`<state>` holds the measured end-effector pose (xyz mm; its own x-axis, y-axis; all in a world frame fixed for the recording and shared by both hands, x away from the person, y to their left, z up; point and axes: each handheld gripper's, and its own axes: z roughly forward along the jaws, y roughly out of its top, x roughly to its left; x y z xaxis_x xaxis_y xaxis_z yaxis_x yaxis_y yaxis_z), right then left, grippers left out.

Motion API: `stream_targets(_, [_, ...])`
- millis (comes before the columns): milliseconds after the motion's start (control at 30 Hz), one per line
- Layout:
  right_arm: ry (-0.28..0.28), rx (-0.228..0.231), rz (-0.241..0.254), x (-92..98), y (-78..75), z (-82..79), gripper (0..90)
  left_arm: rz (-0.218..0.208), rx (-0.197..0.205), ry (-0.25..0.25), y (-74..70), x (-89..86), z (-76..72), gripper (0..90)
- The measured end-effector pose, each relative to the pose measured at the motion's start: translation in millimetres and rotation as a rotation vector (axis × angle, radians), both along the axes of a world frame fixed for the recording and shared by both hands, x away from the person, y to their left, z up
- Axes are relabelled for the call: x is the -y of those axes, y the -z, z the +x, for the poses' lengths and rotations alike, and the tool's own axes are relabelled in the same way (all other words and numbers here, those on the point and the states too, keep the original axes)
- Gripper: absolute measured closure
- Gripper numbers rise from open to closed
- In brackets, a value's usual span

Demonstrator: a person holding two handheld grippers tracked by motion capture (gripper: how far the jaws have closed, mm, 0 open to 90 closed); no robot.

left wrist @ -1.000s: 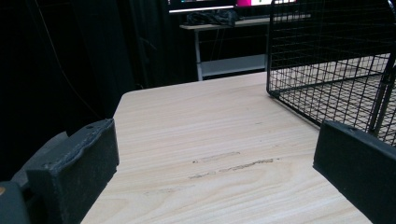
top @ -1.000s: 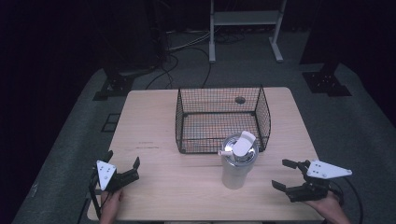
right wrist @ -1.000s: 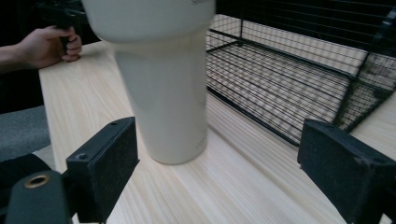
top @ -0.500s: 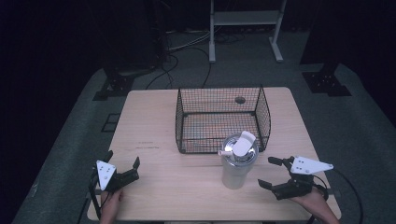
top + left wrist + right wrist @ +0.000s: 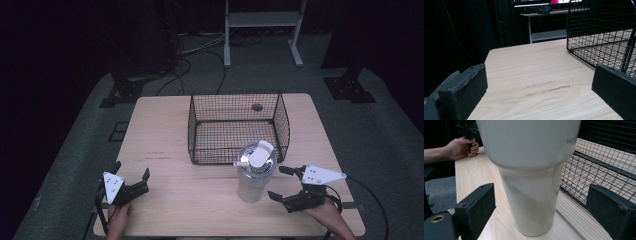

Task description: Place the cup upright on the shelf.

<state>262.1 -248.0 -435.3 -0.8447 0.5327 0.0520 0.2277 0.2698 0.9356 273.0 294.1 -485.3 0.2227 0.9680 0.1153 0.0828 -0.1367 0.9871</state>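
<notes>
A white tumbler [image 5: 254,172] with a lid and a flip tab stands upright on the wooden table [image 5: 165,137], just in front of a black wire basket [image 5: 235,127]. My right gripper [image 5: 281,184] is open at the tumbler's right side, its jaws wide apart and level with the cup's lower half; in the right gripper view the tumbler [image 5: 531,170] stands between the two black fingers [image 5: 476,207] without touching them. My left gripper [image 5: 131,176] rests open near the table's front left corner, nothing between its fingers [image 5: 464,87].
The wire basket [image 5: 604,35] holds nothing and stands on the table's far half. A small round hole [image 5: 257,107] lies in the tabletop behind it. Metal frame legs [image 5: 260,30] and cables lie on the floor beyond the table.
My right gripper has moved left toward the tumbler and now brackets its lower part. The left gripper and the tumbler have stayed put.
</notes>
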Motion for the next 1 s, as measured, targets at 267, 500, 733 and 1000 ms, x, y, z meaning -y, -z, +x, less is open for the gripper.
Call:
stream_targets(267, [0.003,0.007,-0.003,-8.9,1.0,2.9,8.3,0.0,0.001,0.001,0.0,-0.1,-0.1,0.0])
stream_targets(500, [-0.002,0.006,-0.004,-19.6,3.9,7.4,7.1,0.0,0.0,0.002,0.0,-0.2,-0.1,0.0])
stream_targets(733, [-0.002,0.018,0.009,-32.5,6.2,10.4,7.1,-0.001,0.0,0.004,0.0,-0.2,-0.1,0.0])
stream_targets(1000, [0.0,0.038,0.015,-49.9,11.0,15.5,3.3,0.001,0.0,0.005,-0.1,-0.4,-0.5,0.0])
